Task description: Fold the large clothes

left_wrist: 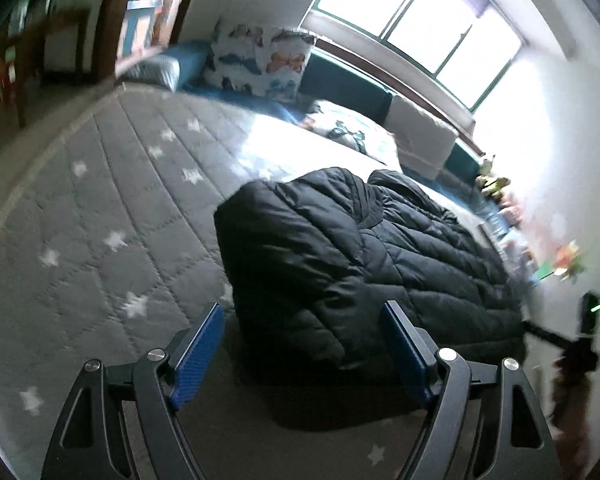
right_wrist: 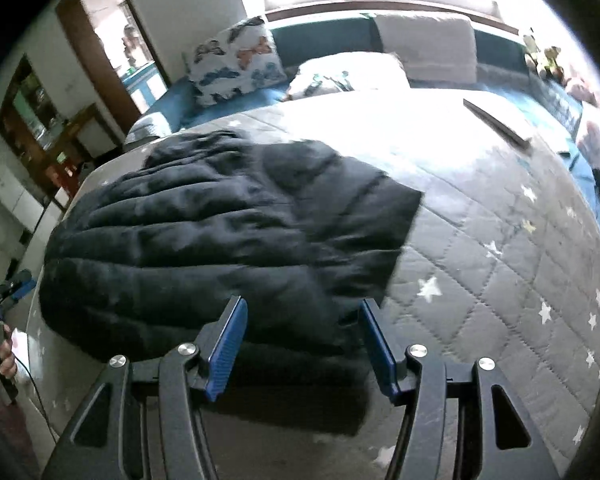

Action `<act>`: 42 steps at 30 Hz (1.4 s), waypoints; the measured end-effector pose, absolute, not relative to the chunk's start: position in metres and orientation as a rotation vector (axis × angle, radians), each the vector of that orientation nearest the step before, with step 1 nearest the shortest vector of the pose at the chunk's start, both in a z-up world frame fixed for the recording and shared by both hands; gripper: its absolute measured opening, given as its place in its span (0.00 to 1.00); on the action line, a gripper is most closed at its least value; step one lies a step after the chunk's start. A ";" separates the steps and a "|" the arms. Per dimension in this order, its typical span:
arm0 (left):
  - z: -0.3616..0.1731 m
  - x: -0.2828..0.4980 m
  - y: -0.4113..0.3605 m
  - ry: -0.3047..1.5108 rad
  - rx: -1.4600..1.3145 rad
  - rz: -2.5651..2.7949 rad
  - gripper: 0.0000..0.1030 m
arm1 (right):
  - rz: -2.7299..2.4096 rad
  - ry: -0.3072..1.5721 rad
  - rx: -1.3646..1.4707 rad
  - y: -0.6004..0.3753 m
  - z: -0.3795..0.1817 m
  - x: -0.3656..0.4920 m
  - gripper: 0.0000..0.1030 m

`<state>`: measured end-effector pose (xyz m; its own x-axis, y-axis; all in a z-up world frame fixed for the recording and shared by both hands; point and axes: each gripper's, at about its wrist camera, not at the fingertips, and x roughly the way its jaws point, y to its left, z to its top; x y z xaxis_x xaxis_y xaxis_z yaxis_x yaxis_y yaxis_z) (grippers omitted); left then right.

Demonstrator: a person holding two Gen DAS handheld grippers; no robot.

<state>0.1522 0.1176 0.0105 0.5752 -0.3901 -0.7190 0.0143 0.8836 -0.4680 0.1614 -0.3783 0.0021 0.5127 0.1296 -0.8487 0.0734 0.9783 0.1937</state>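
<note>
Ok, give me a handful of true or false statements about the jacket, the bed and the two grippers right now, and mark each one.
1. A black puffer jacket lies on the grey star-print quilt. True.
2. The left gripper is clamped on the jacket. False: its jaws stand open with no fabric pressed between them.
3. The right gripper is open above the jacket's near edge. True.
4. The jacket hangs on a hanger by the window. False: it lies bundled on the bed.
5. A butterfly-print pillow sits at the far end of the bed. True.
6. The quilt is plain red. False: it is grey with white stars.
</note>
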 end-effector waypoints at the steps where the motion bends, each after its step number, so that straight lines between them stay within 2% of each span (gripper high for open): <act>1: 0.003 0.158 0.121 0.950 -0.476 -0.262 0.82 | 0.039 1.054 0.238 -0.384 -0.005 0.165 0.62; 7: -0.032 0.183 0.132 0.969 -0.615 -0.316 0.83 | 0.107 1.058 0.383 -0.406 -0.024 0.178 0.74; 10: -0.044 0.191 0.136 0.962 -0.679 -0.342 0.91 | 0.132 1.059 0.438 -0.412 -0.034 0.184 0.81; 13: -0.053 0.200 0.135 0.971 -0.703 -0.365 0.93 | 0.165 1.071 0.505 -0.421 -0.044 0.190 0.88; 16: -0.058 0.210 0.135 0.977 -0.687 -0.350 1.00 | 0.194 1.073 0.556 -0.427 -0.051 0.193 0.91; 22: -0.070 0.230 0.130 1.000 -0.699 -0.364 1.00 | 0.222 1.082 0.590 -0.432 -0.061 0.196 1.00; 36: -0.089 0.267 0.096 1.129 -0.710 -0.515 1.00 | 0.343 1.179 0.485 -0.409 -0.054 0.206 1.00; 40: -0.079 0.265 0.082 1.115 -0.618 -0.531 1.00 | 0.387 1.167 0.500 -0.407 -0.044 0.195 0.79; 42: -0.079 0.271 0.079 1.125 -0.589 -0.536 1.00 | 0.412 1.189 0.475 -0.405 -0.041 0.187 0.76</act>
